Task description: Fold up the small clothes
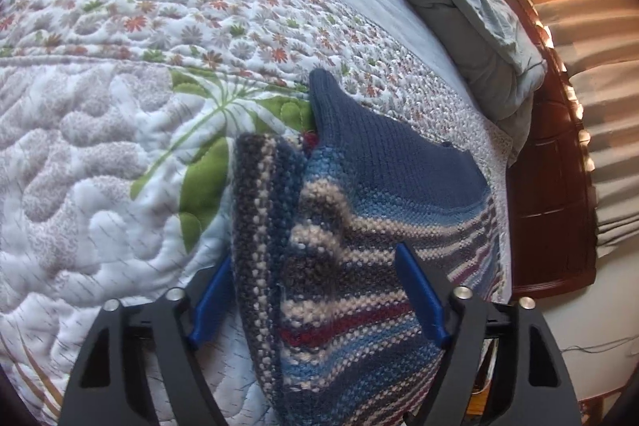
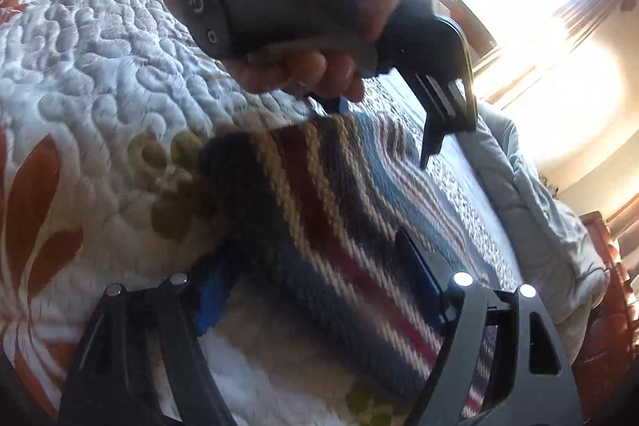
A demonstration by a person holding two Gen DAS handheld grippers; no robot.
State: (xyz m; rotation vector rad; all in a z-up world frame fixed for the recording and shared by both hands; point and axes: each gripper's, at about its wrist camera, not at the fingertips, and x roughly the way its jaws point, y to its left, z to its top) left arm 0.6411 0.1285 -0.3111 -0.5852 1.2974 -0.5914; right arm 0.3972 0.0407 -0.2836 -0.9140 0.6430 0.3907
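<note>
A small striped knit sweater [image 1: 359, 226], blue, cream, grey and red with a plain navy top part, lies on a quilted bedspread [image 1: 100, 146]. My left gripper [image 1: 315, 258] is open, its blue fingers [image 1: 419, 290] on either side of a raised fold of the sweater. In the right wrist view the sweater [image 2: 319, 210] runs between the open fingers of my right gripper [image 2: 311, 266]. The hand-held left gripper [image 2: 439, 98] hangs above the sweater's far end.
The floral quilt [image 2: 80, 86] covers the bed. A bunched grey-blue duvet [image 1: 479, 26] lies along the far edge. A dark wooden footboard [image 1: 551, 166] and bright curtains [image 2: 519, 6] stand beyond it.
</note>
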